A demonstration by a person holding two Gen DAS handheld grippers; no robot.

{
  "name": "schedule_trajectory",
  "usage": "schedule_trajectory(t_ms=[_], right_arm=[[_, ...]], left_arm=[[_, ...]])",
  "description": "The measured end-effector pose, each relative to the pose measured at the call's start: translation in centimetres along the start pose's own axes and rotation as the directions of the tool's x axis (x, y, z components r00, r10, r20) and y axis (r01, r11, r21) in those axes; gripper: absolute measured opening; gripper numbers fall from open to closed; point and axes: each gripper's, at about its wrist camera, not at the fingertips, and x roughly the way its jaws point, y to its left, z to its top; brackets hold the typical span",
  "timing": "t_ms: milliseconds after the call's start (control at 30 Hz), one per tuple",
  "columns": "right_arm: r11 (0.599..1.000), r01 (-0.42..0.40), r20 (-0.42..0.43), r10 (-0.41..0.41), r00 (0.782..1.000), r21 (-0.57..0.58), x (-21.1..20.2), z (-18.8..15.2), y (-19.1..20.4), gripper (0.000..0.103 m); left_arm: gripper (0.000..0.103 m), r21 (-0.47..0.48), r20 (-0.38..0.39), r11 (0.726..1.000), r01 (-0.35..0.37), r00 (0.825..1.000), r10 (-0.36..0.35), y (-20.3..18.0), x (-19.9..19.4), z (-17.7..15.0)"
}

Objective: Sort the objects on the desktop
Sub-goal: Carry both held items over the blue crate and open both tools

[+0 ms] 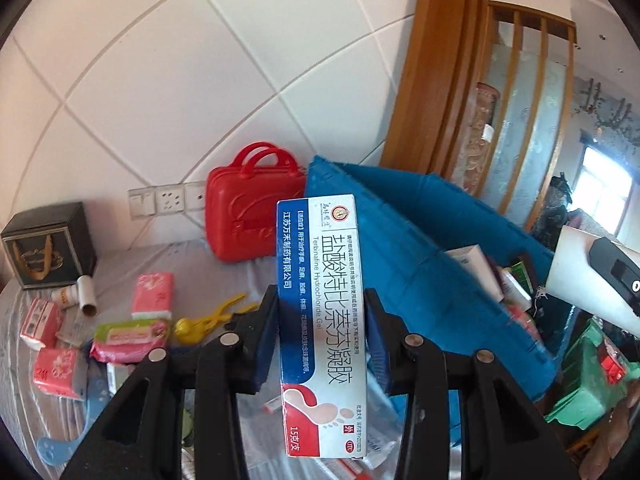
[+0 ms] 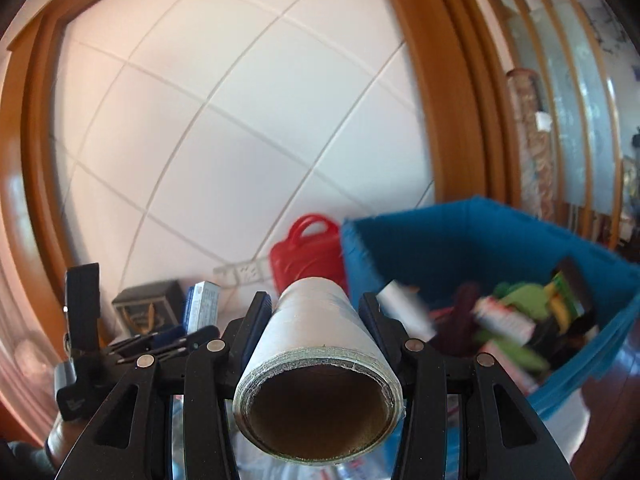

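My left gripper (image 1: 322, 320) is shut on a white, blue and red ointment box (image 1: 320, 300), held upright above the table. The blue storage bin (image 1: 420, 248) stands just right of it, with several items inside. My right gripper (image 2: 314, 316) is shut on a white paper roll (image 2: 316, 344) with a brown cardboard core, held up left of the blue bin (image 2: 460, 240). The roll and right gripper also show at the right edge of the left wrist view (image 1: 592, 276). The left gripper and its box show in the right wrist view (image 2: 200, 304).
A red mini suitcase (image 1: 252, 216) and a black gift box (image 1: 48, 248) stand by the tiled wall. Tissue packs (image 1: 154, 296), a yellow clip (image 1: 208, 320), a small roll (image 1: 86, 292) and a blue ruler (image 1: 80, 416) lie on the grey cloth. A green stool (image 1: 588, 384) is at right.
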Motion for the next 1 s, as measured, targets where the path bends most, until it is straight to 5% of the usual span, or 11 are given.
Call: schedule_trajectory(t_ms=[367,933,1000], right_arm=[[0.974,0.224,0.055,-0.226,0.973,0.042,-1.5,3.5,-10.0,0.045],[0.937,0.350,-0.040,-0.349,0.936,0.014,2.9,4.9,-16.7,0.046],[0.919,0.395,-0.068,-0.394,0.917,0.000,3.8,4.8,-17.1,0.072]], left_arm=[[0.039,0.093,0.025,0.983,0.160,0.986,-0.163,-13.7,3.0,4.4],[0.040,0.178,-0.065,0.975,0.131,0.991,-0.121,-20.3,8.4,5.1],[0.041,0.178,-0.074,0.978,0.109,0.992,-0.097,-20.6,8.9,5.3]])
